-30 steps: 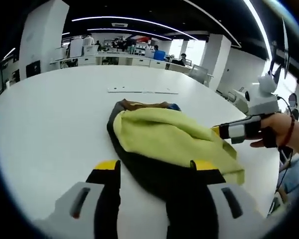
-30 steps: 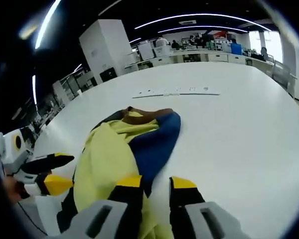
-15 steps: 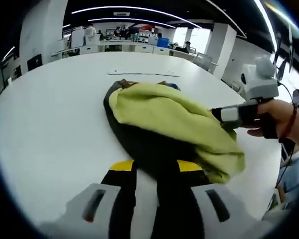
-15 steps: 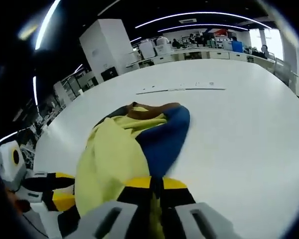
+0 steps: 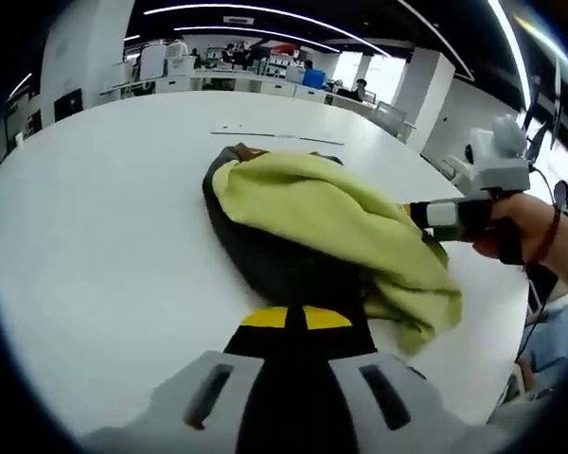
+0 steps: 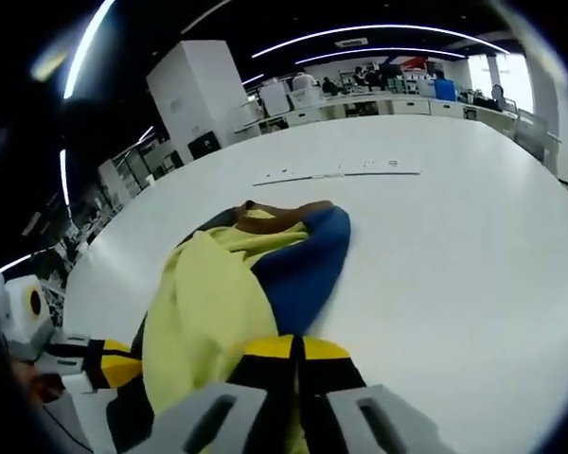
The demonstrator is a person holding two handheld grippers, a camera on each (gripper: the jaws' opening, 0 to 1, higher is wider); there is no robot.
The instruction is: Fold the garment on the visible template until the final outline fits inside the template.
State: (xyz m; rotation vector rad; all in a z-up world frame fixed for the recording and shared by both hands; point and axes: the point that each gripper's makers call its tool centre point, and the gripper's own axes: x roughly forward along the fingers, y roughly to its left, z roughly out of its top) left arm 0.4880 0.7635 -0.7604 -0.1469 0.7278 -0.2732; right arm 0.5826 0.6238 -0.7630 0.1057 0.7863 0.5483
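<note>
The garment [image 5: 322, 227] lies bunched on the white worktop [image 5: 95, 236], yellow-green side up, with dark and blue parts; the left gripper [image 5: 292, 318] is clenched on its dark near edge; the right gripper [image 6: 296, 348] is clenched on its yellow and blue edge.

Both views low, close | opposite sides | shared: garment [image 5: 331, 227], table [image 6: 454, 236]

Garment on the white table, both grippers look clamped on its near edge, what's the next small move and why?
Probably lift the near edge and carry it toward the far collar end. Both the left gripper and the right gripper are shut on the garment, which lies bunched on the table, not yet folded flat.
</note>
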